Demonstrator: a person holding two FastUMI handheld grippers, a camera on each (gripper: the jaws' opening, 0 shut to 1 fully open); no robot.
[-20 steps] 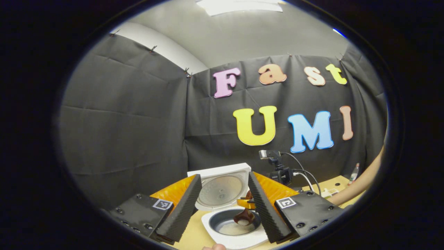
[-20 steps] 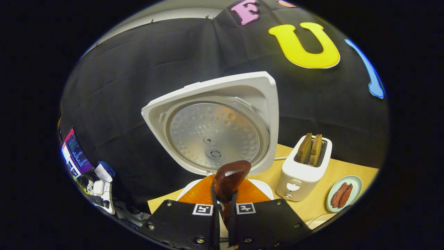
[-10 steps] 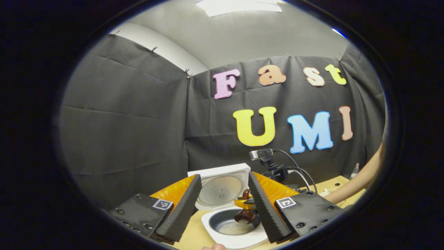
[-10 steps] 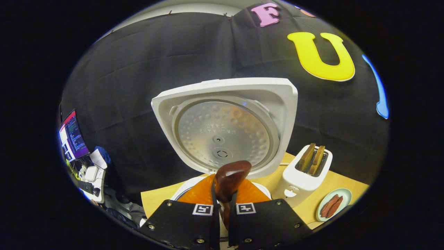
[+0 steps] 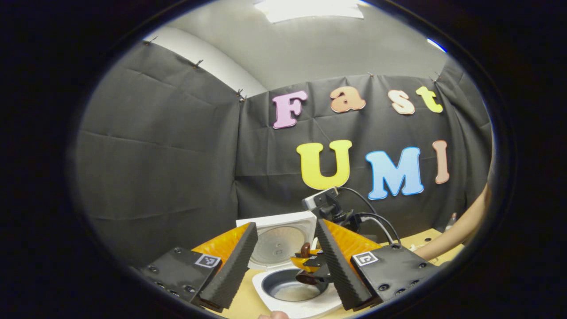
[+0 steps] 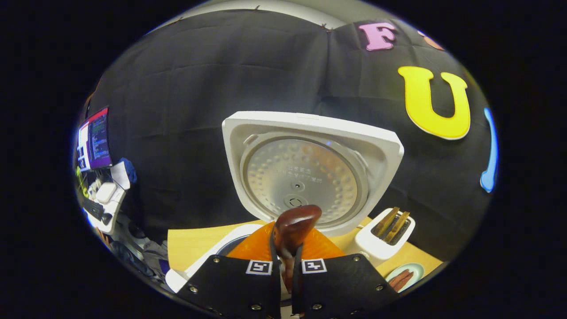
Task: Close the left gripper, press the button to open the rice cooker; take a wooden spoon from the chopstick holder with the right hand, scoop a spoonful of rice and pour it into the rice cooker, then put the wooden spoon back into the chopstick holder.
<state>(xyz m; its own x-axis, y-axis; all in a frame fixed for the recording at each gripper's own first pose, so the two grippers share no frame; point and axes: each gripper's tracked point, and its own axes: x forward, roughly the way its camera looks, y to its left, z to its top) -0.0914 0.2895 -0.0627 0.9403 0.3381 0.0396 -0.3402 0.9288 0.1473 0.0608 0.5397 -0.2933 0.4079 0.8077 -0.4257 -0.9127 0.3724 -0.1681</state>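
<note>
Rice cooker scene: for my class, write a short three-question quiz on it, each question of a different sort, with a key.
1. True or false: the rice cooker's lid stands open.
2. What does the right gripper hold? A) a chopstick B) the wooden spoon C) a slice of toast
3. Fill in: in the right gripper view, two slices stand in the ____.

Key
1. True; the inner pot lies uncovered in the left gripper view.
2. B; both fingers press on the spoon's handle, while the left gripper is open and holds nothing.
3. toaster
</note>
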